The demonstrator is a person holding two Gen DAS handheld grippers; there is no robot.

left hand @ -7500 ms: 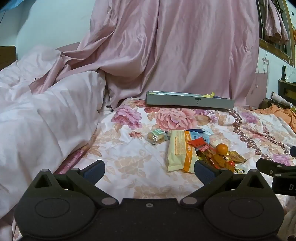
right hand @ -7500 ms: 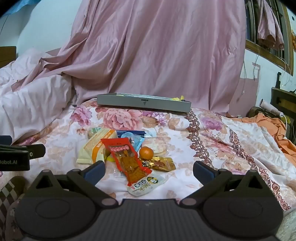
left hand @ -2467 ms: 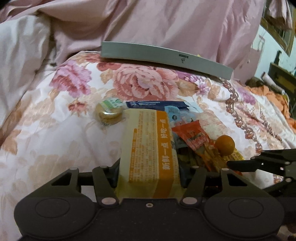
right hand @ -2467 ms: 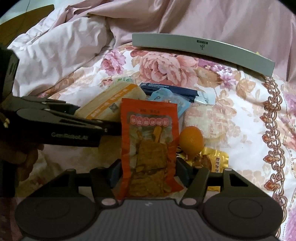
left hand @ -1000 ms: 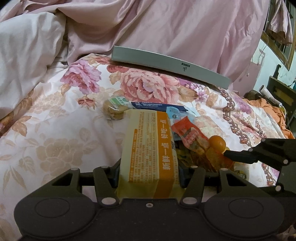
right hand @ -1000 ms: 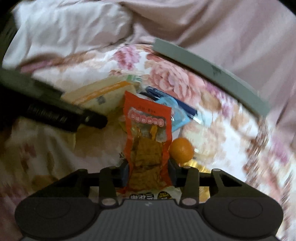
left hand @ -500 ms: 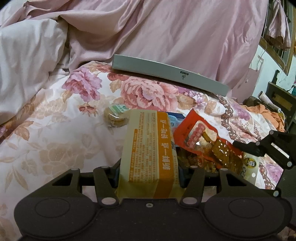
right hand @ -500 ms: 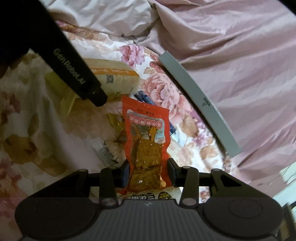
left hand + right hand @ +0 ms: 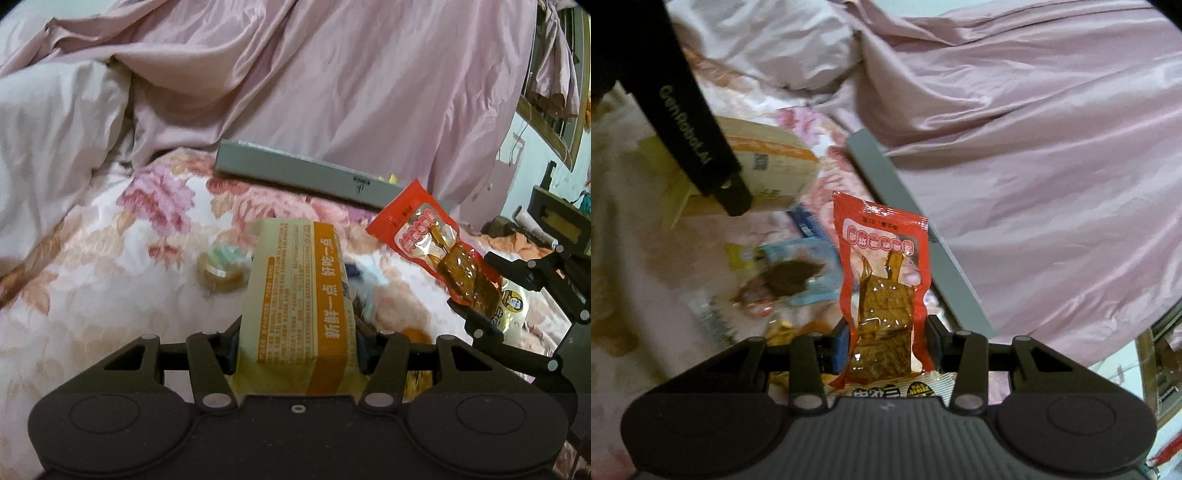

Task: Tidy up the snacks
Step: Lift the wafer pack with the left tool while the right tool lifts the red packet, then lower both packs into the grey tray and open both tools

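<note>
1. Jaws of the left gripper (image 9: pixel 297 352) stand about half open, clamped on the near end of a long pale-yellow snack pack with an orange stripe and printed text (image 9: pixel 299 291); both pads press its sides.
2. That yellow pack juts forward from the pads, raised above the floral pink-and-cream bedspread (image 9: pixel 110 266).
3. Right gripper (image 9: pixel 886 349) has its jaws drawn narrow, pinching a red plastic pouch with a clear window showing brown glazed pieces (image 9: pixel 884 288); the blue pads (image 9: pixel 840 347) touch the pouch on each side.
4. The red pouch stands nearly upright between the pads, and in the left wrist view it hangs in the air to the right of the yellow pack, apart from it.
5. On the bedspread beneath lie the other snacks: a small round sweet in a green-and-clear wrapper (image 9: pixel 221 267), a light-blue packet (image 9: pixel 809 273) and a dark-blue strip (image 9: pixel 809 221); they are blurred, so what else is in the heap is hard to tell.
6. A long flat grey tray (image 9: pixel 314 177) rests at the far edge of the bedspread, against draped pink satin cloth (image 9: pixel 332 85).
7. A little yellow shows above the tray's far rim.
</note>
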